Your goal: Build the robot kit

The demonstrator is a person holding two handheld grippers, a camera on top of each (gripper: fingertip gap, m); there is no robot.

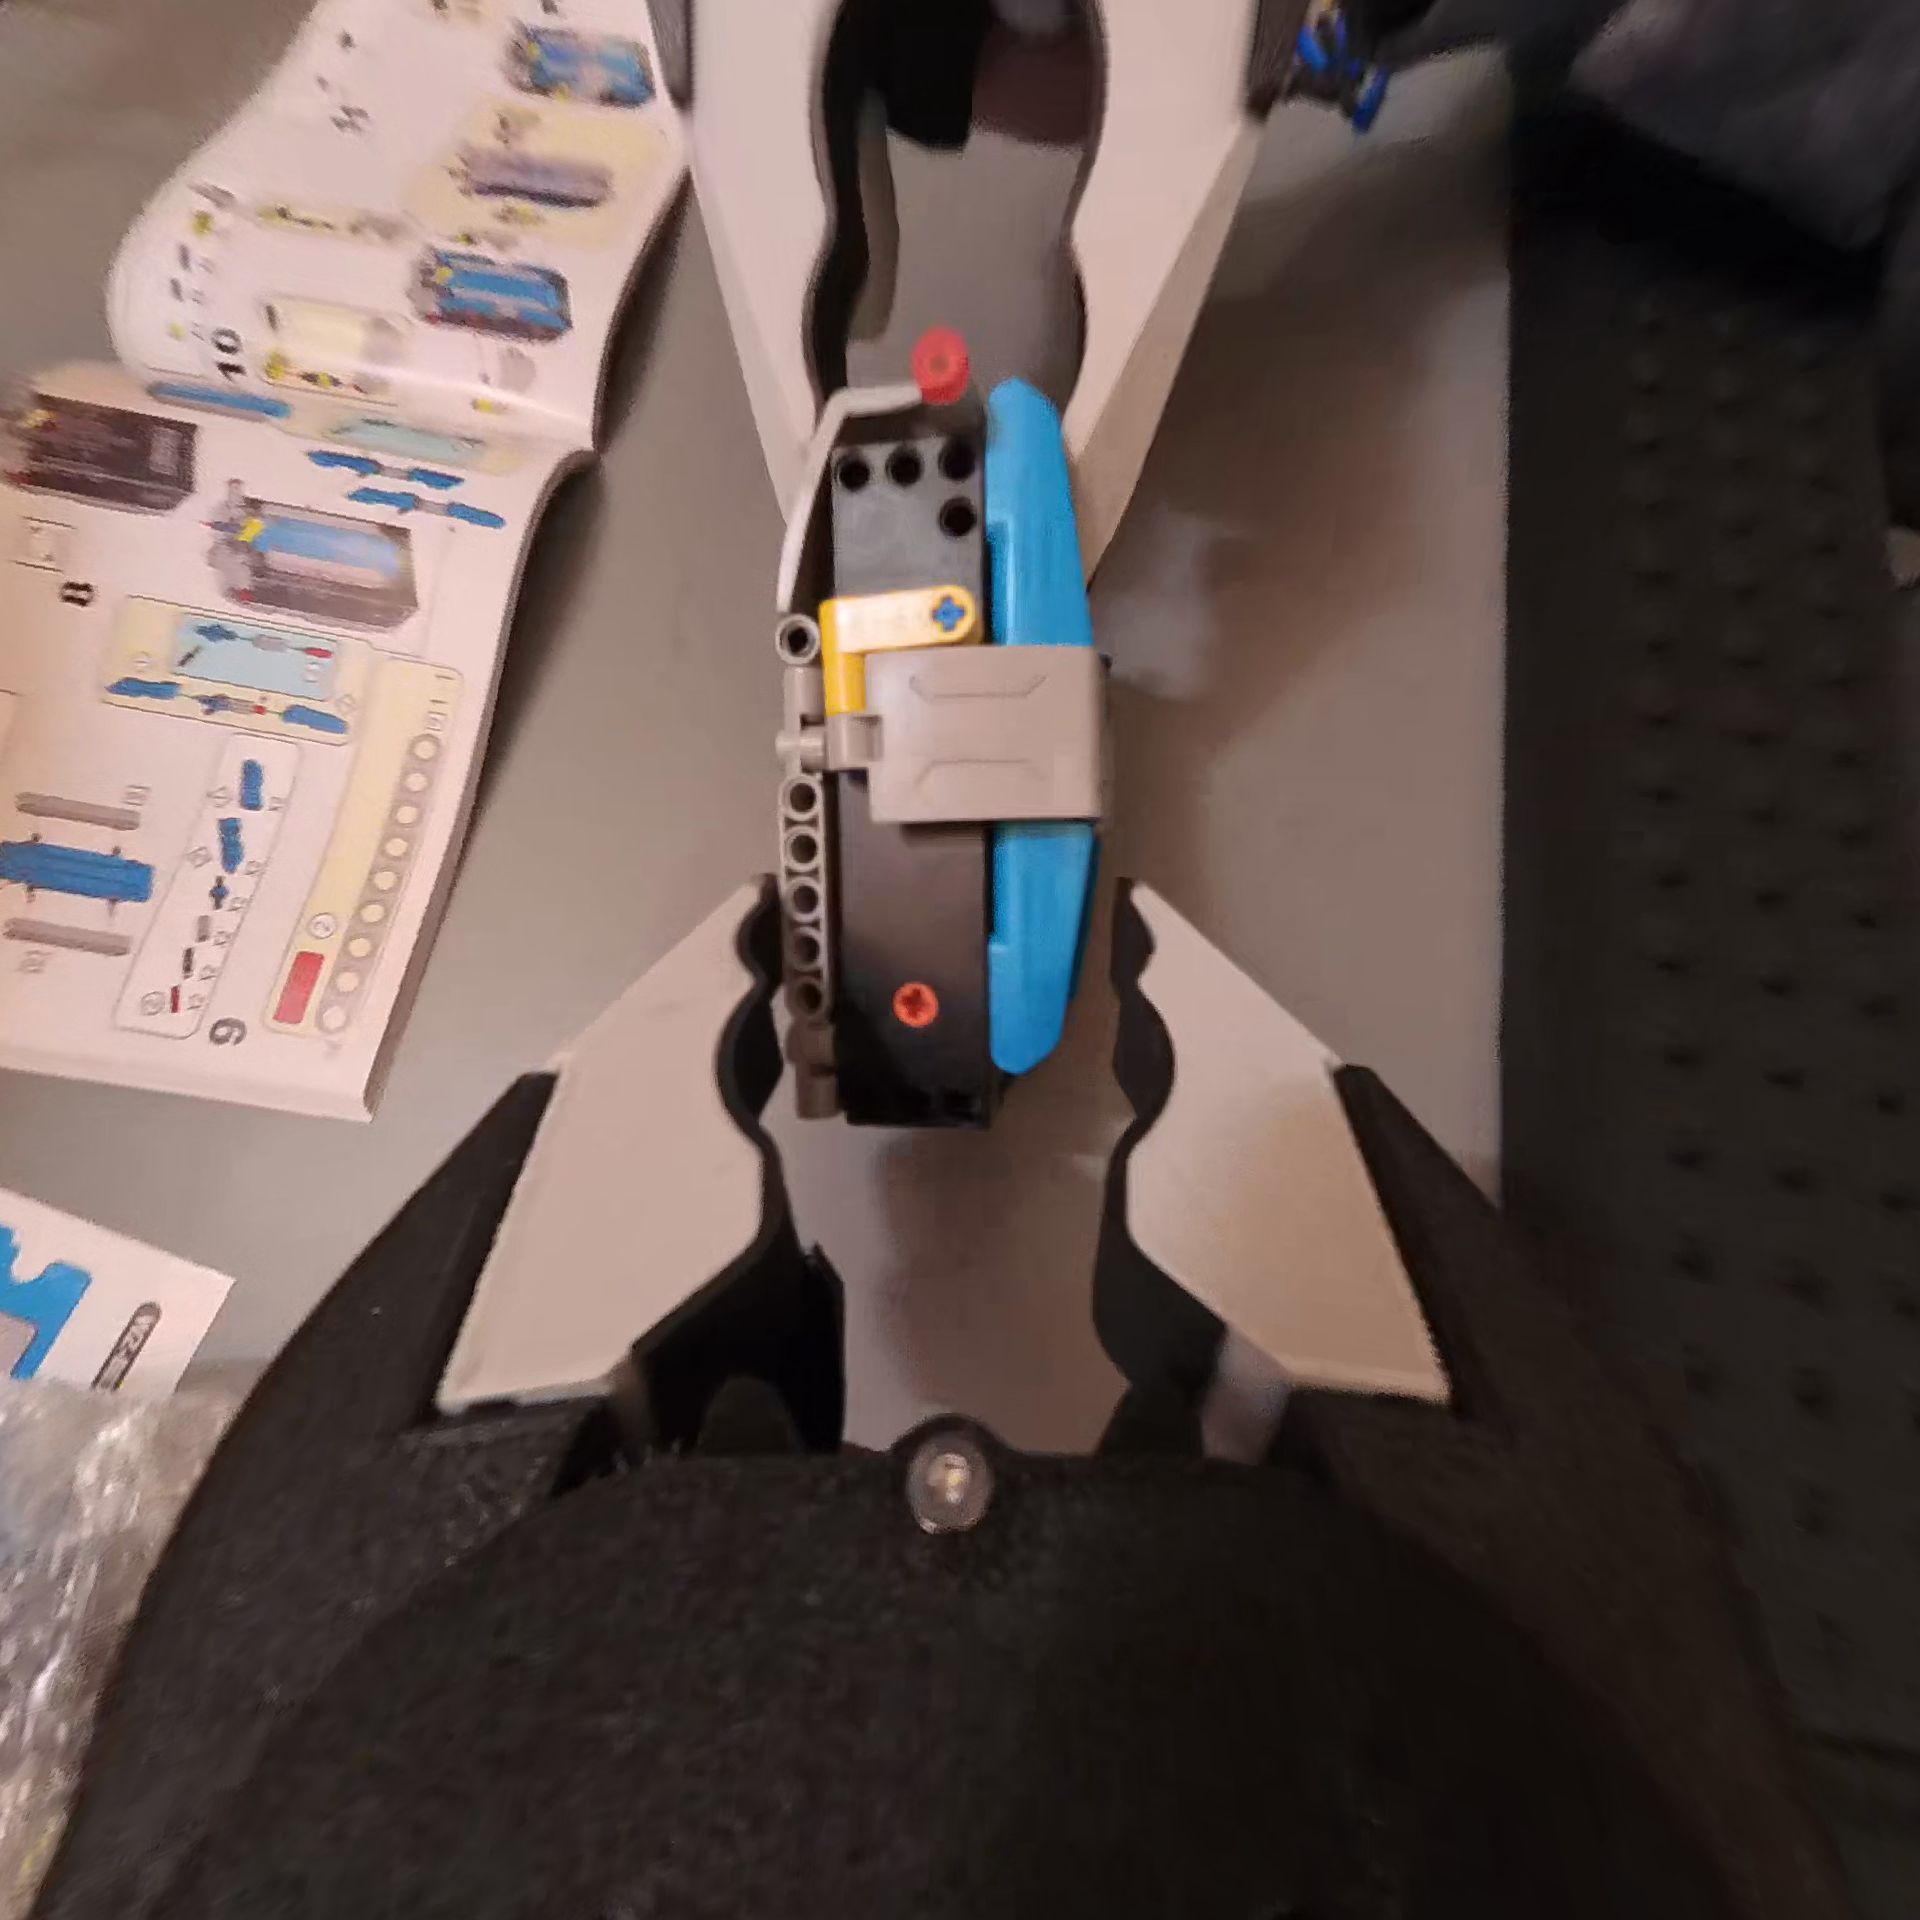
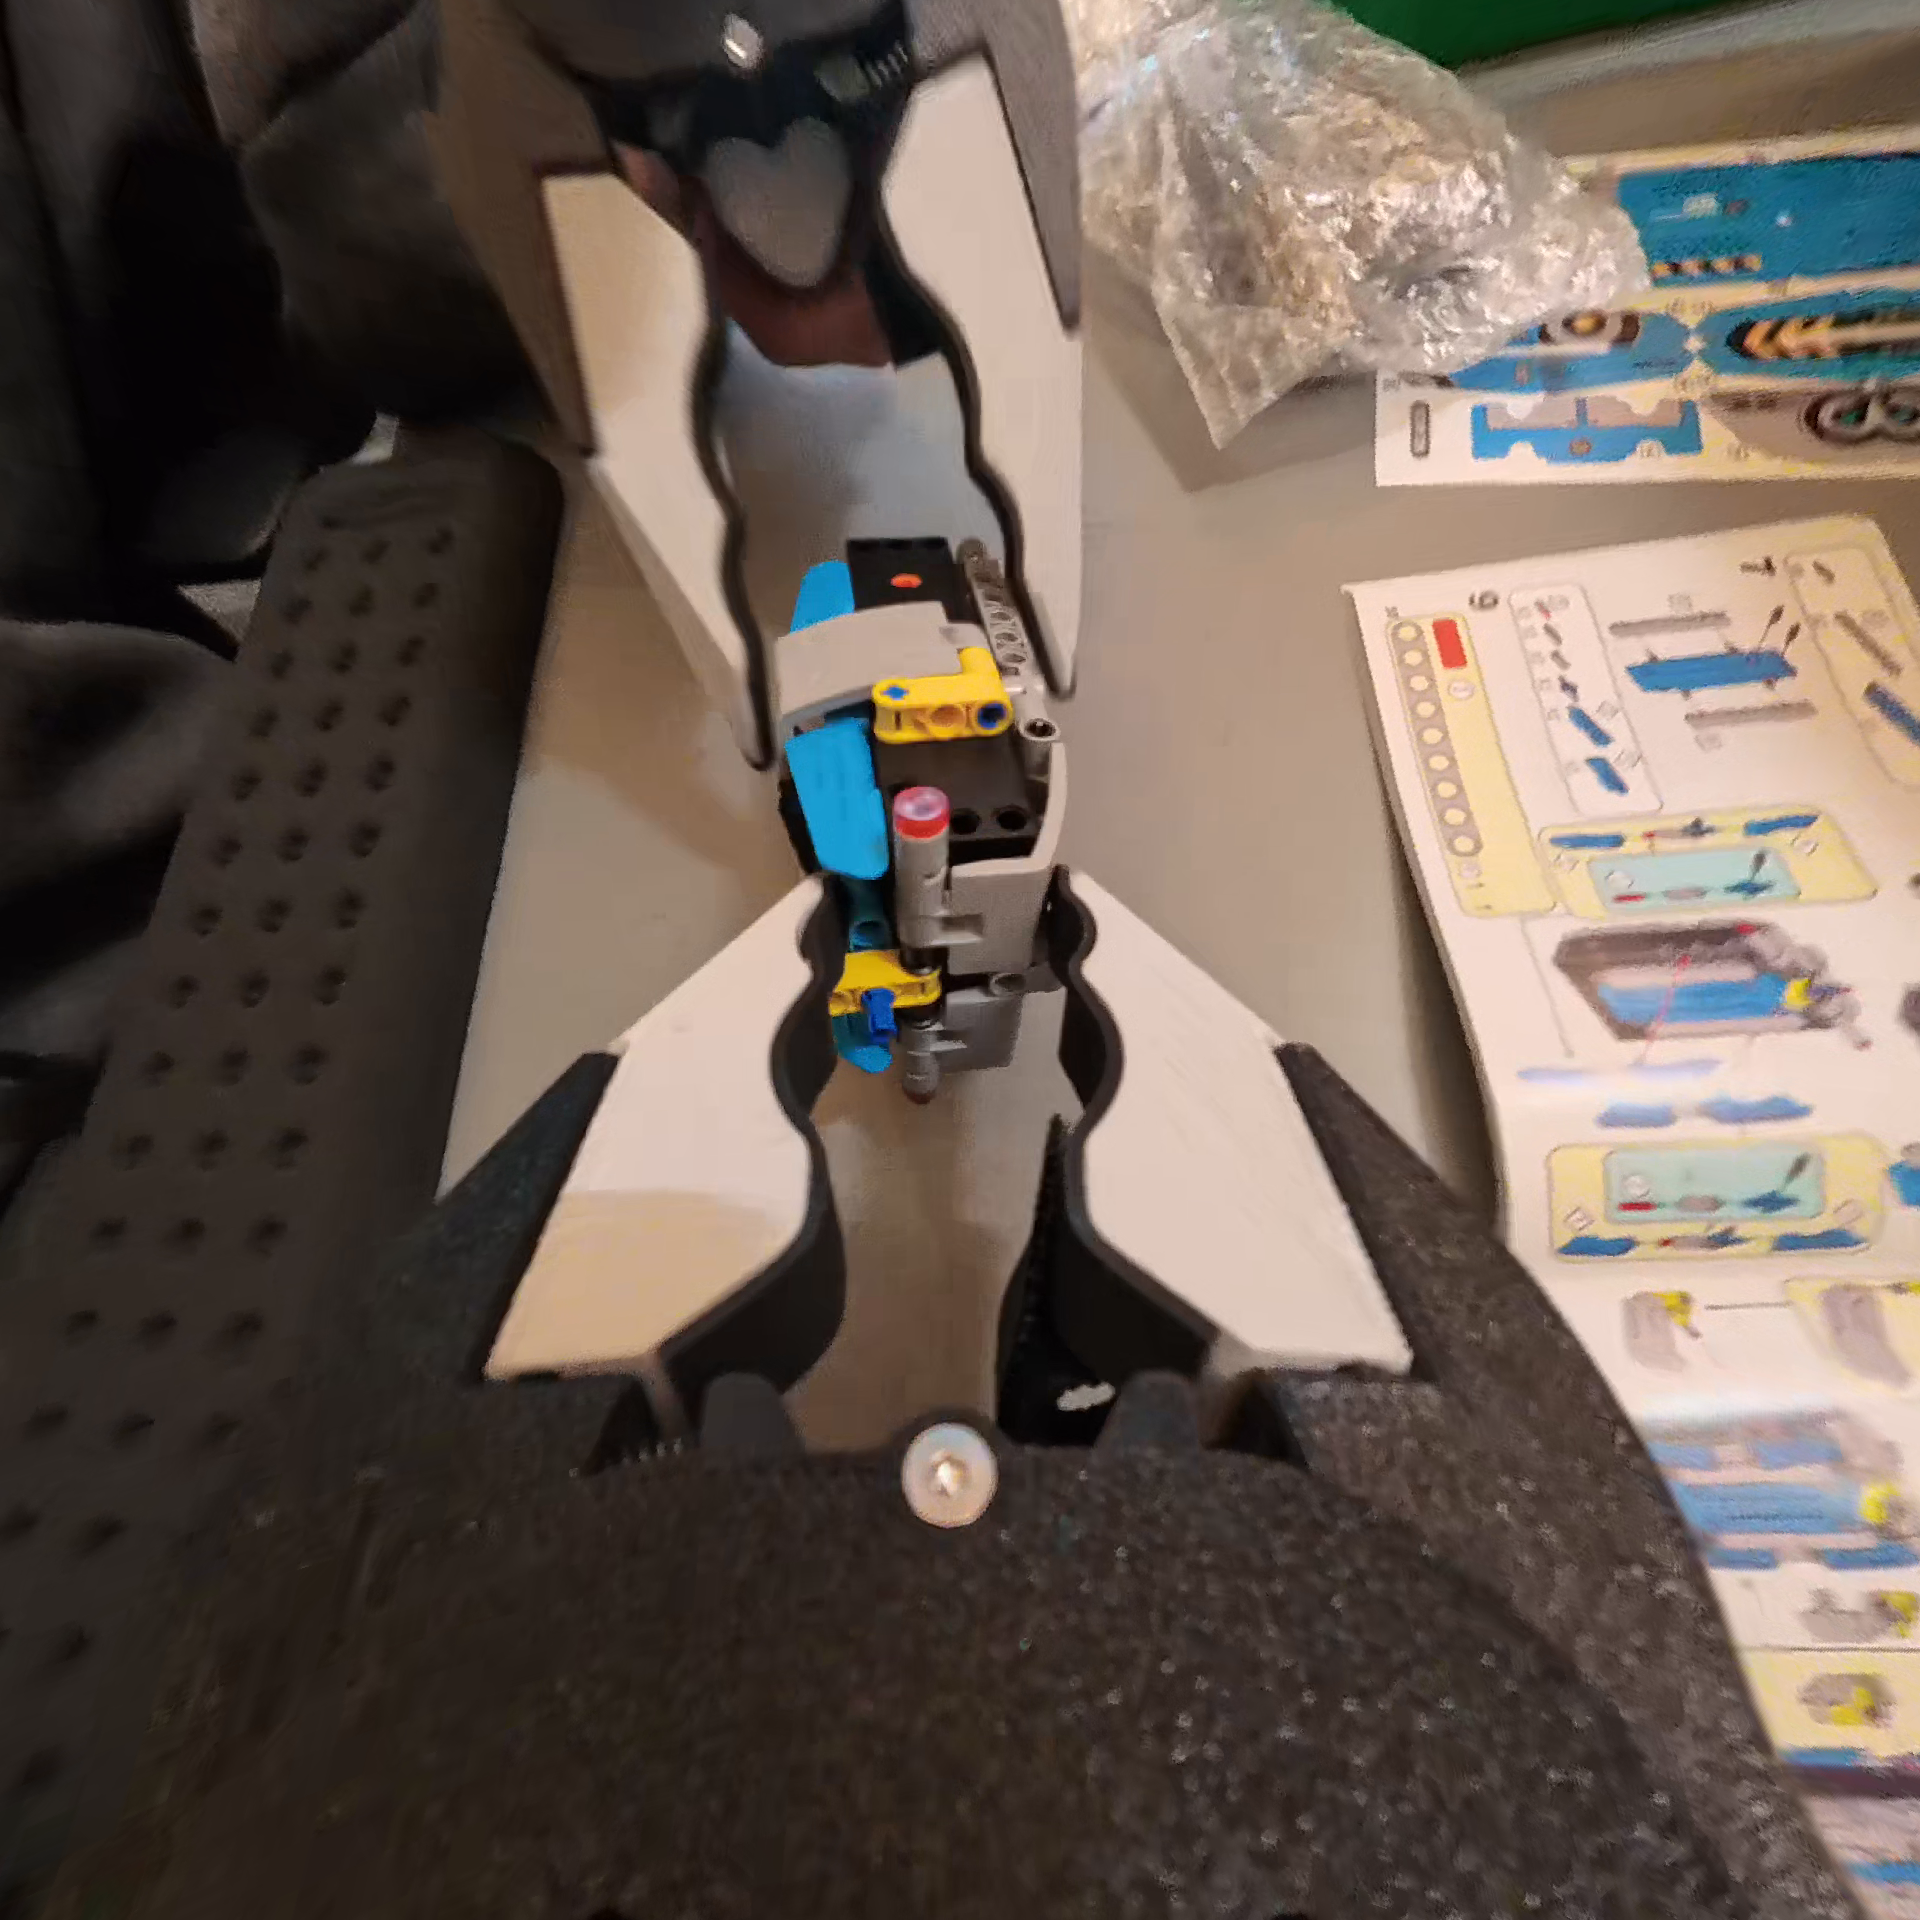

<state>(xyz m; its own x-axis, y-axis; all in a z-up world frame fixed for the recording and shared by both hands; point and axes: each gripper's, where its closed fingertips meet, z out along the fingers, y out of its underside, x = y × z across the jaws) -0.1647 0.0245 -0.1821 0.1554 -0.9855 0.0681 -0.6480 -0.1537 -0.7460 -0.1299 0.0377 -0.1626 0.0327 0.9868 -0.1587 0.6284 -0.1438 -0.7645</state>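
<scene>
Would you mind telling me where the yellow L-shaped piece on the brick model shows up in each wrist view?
Left wrist view: the yellow piece sits at centre, just above the grey panel.
Right wrist view: it sits above centre, at the panel's lower right.
Shared landmark: the open instruction booklet, left in the left view, right in the right view.

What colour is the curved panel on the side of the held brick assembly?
Bright blue panel, clearest in the left wrist view.
</scene>
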